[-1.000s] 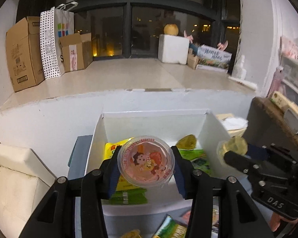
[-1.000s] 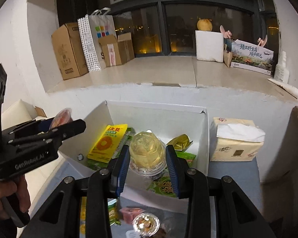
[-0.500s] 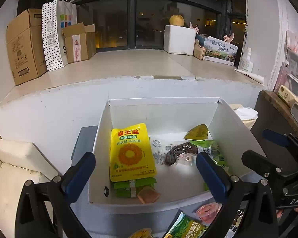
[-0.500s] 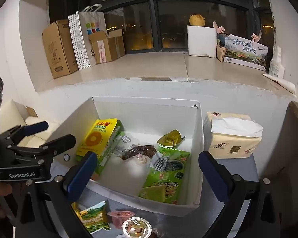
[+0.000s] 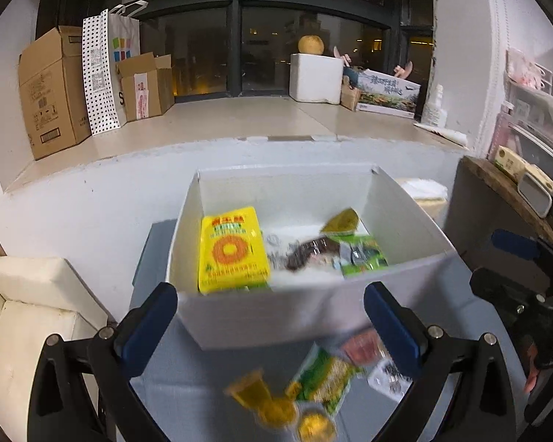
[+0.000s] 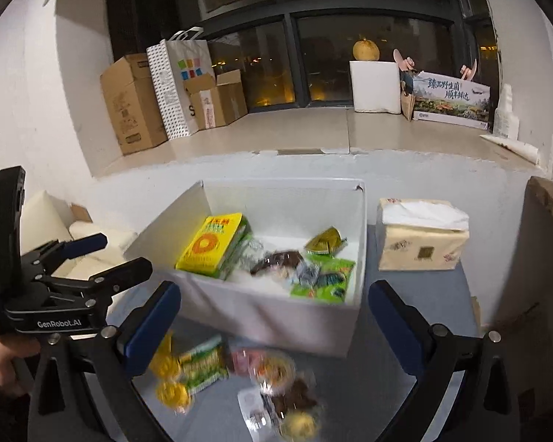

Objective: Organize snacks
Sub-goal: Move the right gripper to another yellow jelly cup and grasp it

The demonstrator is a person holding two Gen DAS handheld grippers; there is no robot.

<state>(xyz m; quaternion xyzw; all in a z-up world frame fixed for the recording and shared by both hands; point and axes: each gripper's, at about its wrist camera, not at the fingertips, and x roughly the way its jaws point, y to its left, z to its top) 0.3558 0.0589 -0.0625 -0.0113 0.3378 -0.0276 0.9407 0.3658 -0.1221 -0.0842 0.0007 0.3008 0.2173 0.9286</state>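
A white open box stands on the grey table. It holds a yellow packet, green packets, a dark wrapped snack and a gold wedge. Loose snacks lie in front of the box: a green packet, yellow jelly cups, a pink cup and a clear cup. My left gripper is open and empty above them. My right gripper is open and empty too.
A tissue pack sits right of the box. A white cushioned seat is at the left. A wide sill behind holds cardboard boxes, a dotted bag and a white foam box. A dark wooden piece stands at right.
A second ago each gripper held a jelly cup over the box; both opened and let go. Both have since pulled back and lower, towards the loose snacks in front.
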